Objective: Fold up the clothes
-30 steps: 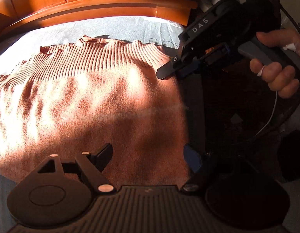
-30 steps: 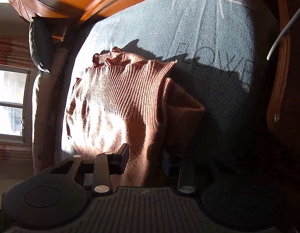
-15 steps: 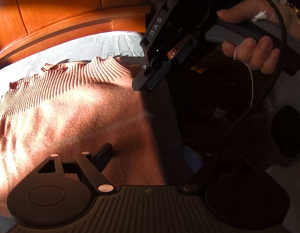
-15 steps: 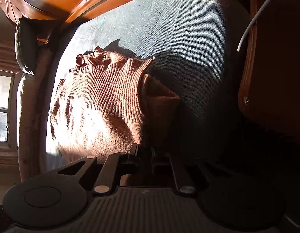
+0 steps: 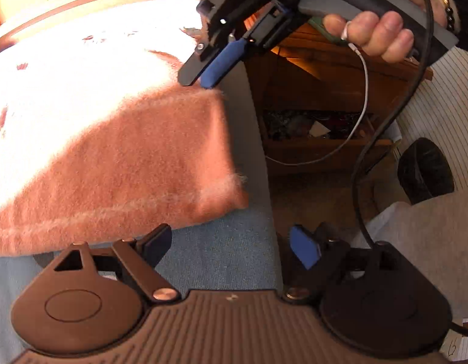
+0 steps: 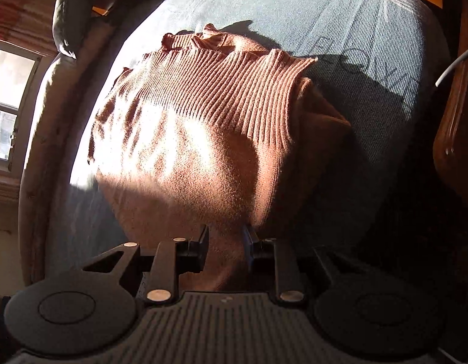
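A rust-orange knit sweater (image 5: 118, 157) lies folded on the blue bed cover (image 5: 222, 254), its far part washed out by sunlight. My left gripper (image 5: 231, 245) is open just off the sweater's near edge, over bare cover, with nothing between its fingers. In the left wrist view, my right gripper (image 5: 200, 79) is held by a hand (image 5: 382, 33) and its tips touch the sweater's far right corner. In the right wrist view, the sweater (image 6: 203, 139) shows its ribbed hem, and the right gripper (image 6: 225, 248) is shut on a fold of its near edge.
A wooden headboard (image 5: 82, 3) runs along the far side of the bed. Beside the bed stands a wooden nightstand (image 5: 325, 112) with a cluttered shelf, a white cable (image 5: 358, 112) hanging in front. A window (image 6: 6, 103) and a dark cushion (image 6: 70, 15) show at the left.
My left gripper has drawn back off the sweater to the bed's near right edge. The right gripper's fingers went from wide open to shut on the sweater's edge.
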